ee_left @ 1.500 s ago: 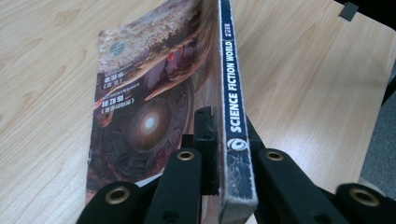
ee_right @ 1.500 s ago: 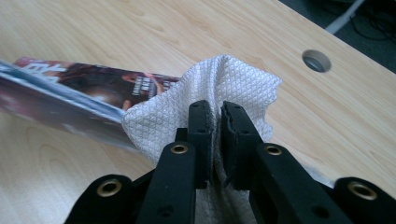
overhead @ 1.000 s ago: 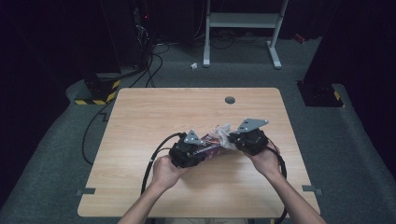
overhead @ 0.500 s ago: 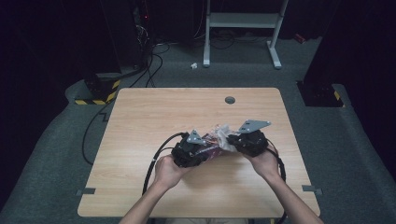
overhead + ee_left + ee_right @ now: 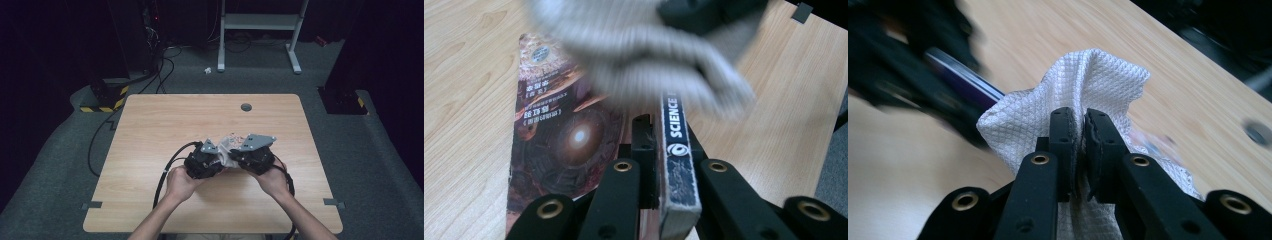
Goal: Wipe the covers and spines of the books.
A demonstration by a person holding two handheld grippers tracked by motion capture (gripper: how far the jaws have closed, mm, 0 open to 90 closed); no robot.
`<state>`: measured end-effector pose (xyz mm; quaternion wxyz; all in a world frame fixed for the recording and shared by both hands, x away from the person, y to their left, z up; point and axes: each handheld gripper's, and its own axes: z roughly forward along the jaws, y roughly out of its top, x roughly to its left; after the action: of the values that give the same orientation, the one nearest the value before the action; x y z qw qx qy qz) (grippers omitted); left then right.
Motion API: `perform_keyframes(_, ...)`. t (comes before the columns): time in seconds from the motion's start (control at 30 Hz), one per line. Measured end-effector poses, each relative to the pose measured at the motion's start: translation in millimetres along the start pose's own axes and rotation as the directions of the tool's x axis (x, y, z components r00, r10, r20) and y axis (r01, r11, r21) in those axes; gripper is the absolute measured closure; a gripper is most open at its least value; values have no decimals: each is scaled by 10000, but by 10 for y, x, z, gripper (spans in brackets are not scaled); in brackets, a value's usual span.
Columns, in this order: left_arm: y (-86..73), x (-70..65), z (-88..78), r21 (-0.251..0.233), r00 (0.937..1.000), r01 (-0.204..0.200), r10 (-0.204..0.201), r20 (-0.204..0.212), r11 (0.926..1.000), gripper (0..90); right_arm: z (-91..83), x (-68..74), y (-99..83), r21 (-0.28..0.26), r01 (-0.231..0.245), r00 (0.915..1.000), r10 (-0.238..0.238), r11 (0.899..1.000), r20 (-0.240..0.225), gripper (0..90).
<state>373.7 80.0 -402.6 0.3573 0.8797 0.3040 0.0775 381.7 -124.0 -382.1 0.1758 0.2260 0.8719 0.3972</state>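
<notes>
Both grips are made: our left hand-held gripper clamps the book by its spine, our right hand-held gripper pinches the white cloth; wiping the cover on the surface looks underway, unfinished.

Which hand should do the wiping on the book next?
The right one, probably. The right gripper is shut on the white cloth, which hangs over the book. The left gripper is busy clamping the book's spine, holding it steady on the table.
</notes>
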Motion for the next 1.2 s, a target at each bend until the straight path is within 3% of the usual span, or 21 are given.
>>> perform_keyframes(0.07, -7, 1, -9, 39, 10000, -30, 30, -28, 10000, 841, 2, -188, -149, 389, -372, 9974, 346, 9986, 640, 821)
perform_keyframes(0.23, -5, -2, 10, 64, 9999, -103, 103, 18, 9999, 841, 34, -544, -460, 879, -1509, 9812, 1383, 9846, 1346, 821)
perform_keyframes(0.43, -12, 3, 2, 62, 9999, -80, 79, 71, 9999, 841, 61, -730, -685, 1030, -2138, 9638, 1926, 9714, 1841, 821)
perform_keyframes(0.53, -18, 6, 4, 37, 9999, -1, 1, 102, 10000, 840, 48, -787, -746, 945, -2526, 9561, 2334, 9630, 1769, 821)
perform_keyframes(0.63, -7, 2, 28, 102, 9999, -35, 34, 139, 9999, 841, 43, -692, -684, 807, -2296, 9644, 2155, 9699, 1534, 821)
perform_keyframes(0.77, -3, -12, 59, 89, 9999, -71, 70, 102, 9999, 841, 41, -421, -488, 408, -1439, 9869, 1403, 9888, 793, 821)
perform_keyframes(0.9, -18, -1, 33, -53, 9999, 36, -36, 105, 10000, 841, 16, -239, -347, 93, -930, 9952, 926, 9956, 313, 821)
perform_keyframes(0.97, -24, 6, 6, -111, 10000, 41, -40, 86, 9999, 840, 9, -221, -321, 69, -734, 9967, 732, 9973, 342, 821)
perform_keyframes(1.03, -37, 10, -13, -184, 10000, 65, -63, 71, 9998, 841, 13, -270, -336, 92, -884, 9957, 881, 9960, 295, 820)
perform_keyframes(1.1, -53, 22, -25, -206, 9999, 102, -100, 81, 9997, 841, 27, -348, -389, 360, -938, 9933, 911, 9949, 706, 820)
perform_keyframes(1.2, -76, 31, -23, -148, 9999, 124, -123, 84, 9998, 841, 68, -551, -552, 672, -1763, 9800, 1687, 9820, 1058, 820)
